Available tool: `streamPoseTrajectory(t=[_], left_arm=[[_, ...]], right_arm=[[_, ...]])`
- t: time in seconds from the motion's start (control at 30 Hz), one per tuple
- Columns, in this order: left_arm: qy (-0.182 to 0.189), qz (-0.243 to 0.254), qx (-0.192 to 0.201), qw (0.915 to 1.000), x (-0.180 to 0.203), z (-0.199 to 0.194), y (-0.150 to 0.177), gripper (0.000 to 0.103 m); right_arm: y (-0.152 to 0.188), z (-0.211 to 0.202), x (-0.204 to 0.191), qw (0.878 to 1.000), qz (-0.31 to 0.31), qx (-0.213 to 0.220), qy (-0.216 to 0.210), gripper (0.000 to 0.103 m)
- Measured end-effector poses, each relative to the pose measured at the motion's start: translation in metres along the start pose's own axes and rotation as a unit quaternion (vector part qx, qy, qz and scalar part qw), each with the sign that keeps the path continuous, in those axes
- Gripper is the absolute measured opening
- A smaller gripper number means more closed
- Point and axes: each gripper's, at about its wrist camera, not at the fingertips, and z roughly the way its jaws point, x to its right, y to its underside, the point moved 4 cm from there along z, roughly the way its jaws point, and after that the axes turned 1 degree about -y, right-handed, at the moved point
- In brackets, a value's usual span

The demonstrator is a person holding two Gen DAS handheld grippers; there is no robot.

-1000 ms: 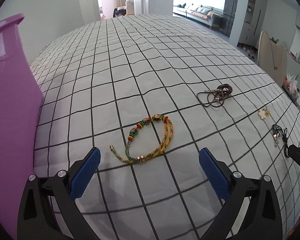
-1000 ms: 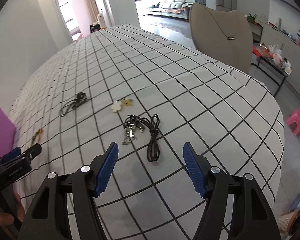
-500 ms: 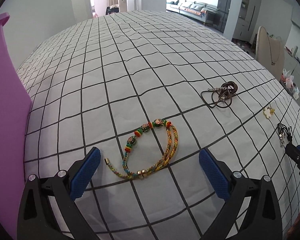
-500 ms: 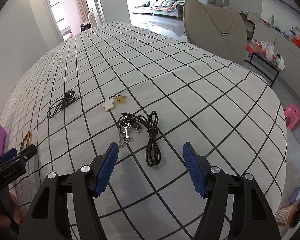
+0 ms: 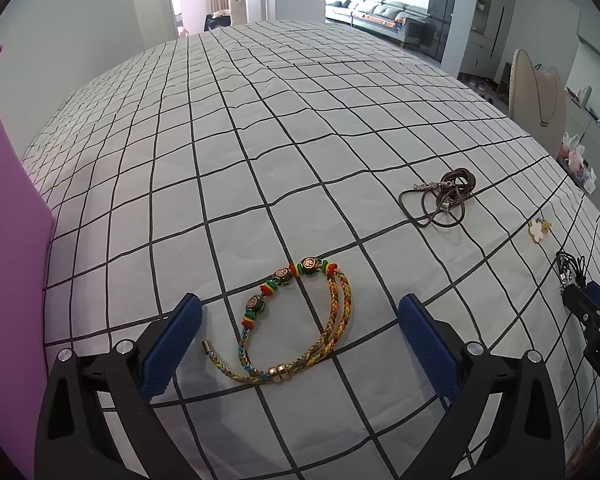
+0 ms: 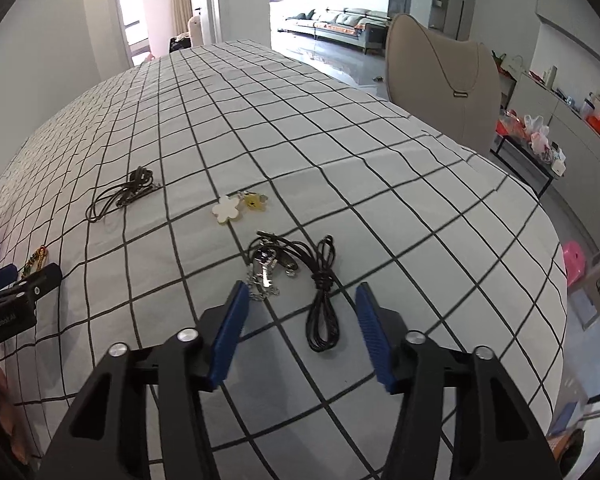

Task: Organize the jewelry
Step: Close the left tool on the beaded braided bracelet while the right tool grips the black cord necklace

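The checked bench (image 6: 340, 128) carries the jewelry. The left gripper (image 5: 298, 344) stands wide open, bracelet (image 5: 300, 320) between its pads, untouched. The right gripper (image 6: 300, 332) is closing around the black cord (image 6: 322, 304) at 12 o'clock; best to centre the strand before pinching.

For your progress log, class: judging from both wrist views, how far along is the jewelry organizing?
Done: nothing looks sorted; all four pieces lie loose on the checked cloth.
In hand: nothing gripped. The left claw is open around the braided bracelet; the right claw is closing over the black cord necklace, pads not touching.
Left: those two, the brown cord necklace and the flower charm.
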Motion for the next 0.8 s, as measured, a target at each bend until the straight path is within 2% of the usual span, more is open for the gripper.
streamPoseTrajectory(t=[0.13,0.3,0.33,0.37,0.4,0.47,0.53,0.8], left_arm=[[0.002,0.003,0.006,1.0000,0.001,-0.003,0.001,0.084],[0.012,0.019,0.018,0.9996,0.011,-0.008,0.002,0.061],[0.016,0.023,0.021,0.9994,0.013,-0.009,0.002,0.054],[0.019,0.028,0.025,0.9991,0.015,-0.011,0.002,0.043],[0.022,0.035,0.029,0.9987,0.018,-0.012,0.003,0.037],[0.024,0.044,0.032,0.9982,0.022,-0.014,0.004,0.019],[0.023,0.058,0.036,0.9974,0.028,-0.015,0.006,0.011],[0.016,0.052,0.032,0.9980,0.031,-0.017,0.008,0.010]], right_arm=[[-0.001,0.000,-0.004,1.000,-0.004,0.005,-0.002,0.043],[-0.001,0.000,-0.014,1.000,-0.022,0.007,-0.008,0.024],[-0.001,0.000,-0.015,1.000,-0.025,0.008,-0.009,0.022],[-0.001,-0.001,-0.016,1.000,-0.026,0.008,-0.009,0.017],[-0.001,-0.001,-0.017,1.000,-0.028,0.008,-0.009,0.011],[-0.001,-0.002,-0.016,1.000,-0.027,0.008,-0.010,0.009],[-0.002,-0.002,-0.014,1.000,-0.025,0.008,-0.014,0.009],[-0.001,-0.005,-0.011,0.999,-0.013,0.007,-0.036,0.008]])
